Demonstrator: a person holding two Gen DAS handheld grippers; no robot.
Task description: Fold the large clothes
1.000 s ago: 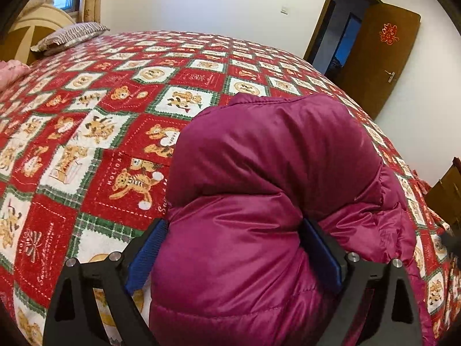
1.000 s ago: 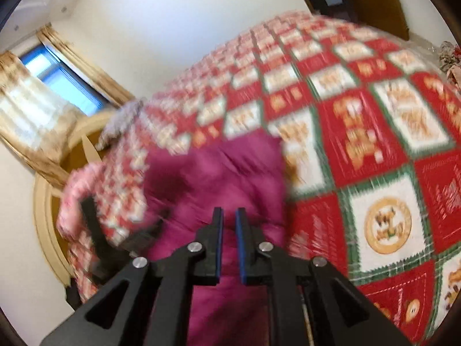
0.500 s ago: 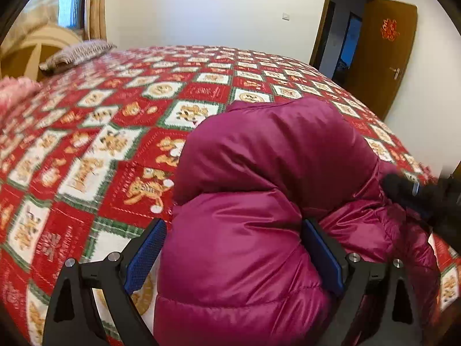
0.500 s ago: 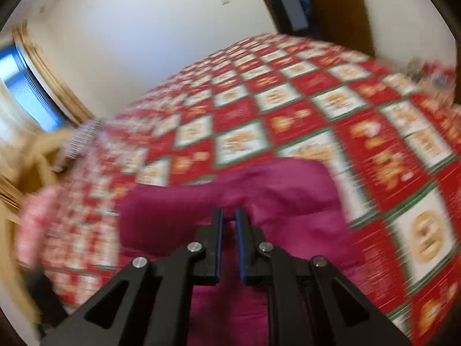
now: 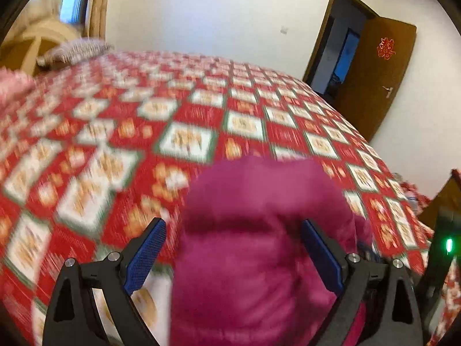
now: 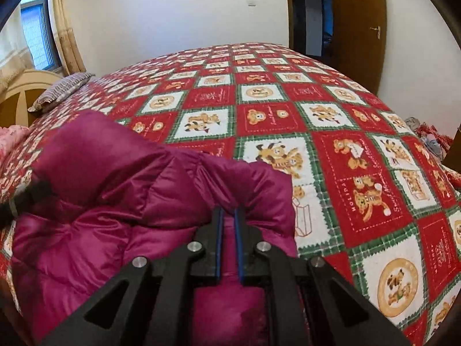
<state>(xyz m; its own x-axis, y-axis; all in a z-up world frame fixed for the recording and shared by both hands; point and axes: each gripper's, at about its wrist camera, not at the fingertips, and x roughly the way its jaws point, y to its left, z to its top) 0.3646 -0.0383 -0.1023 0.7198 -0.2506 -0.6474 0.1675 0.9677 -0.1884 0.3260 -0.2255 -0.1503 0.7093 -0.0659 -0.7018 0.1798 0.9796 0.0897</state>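
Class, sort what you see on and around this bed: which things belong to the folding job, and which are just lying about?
Belongs to the job:
- magenta puffer jacket
- left gripper, jaws wide around a jacket bundle
- right gripper, pinching a jacket fold
- bedspread, the work surface

Lying about:
- striped pillow
- pink cloth
- open door

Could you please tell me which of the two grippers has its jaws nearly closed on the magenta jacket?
The right gripper: jaws pinch the magenta puffer jacket; the left gripper's stand wide.
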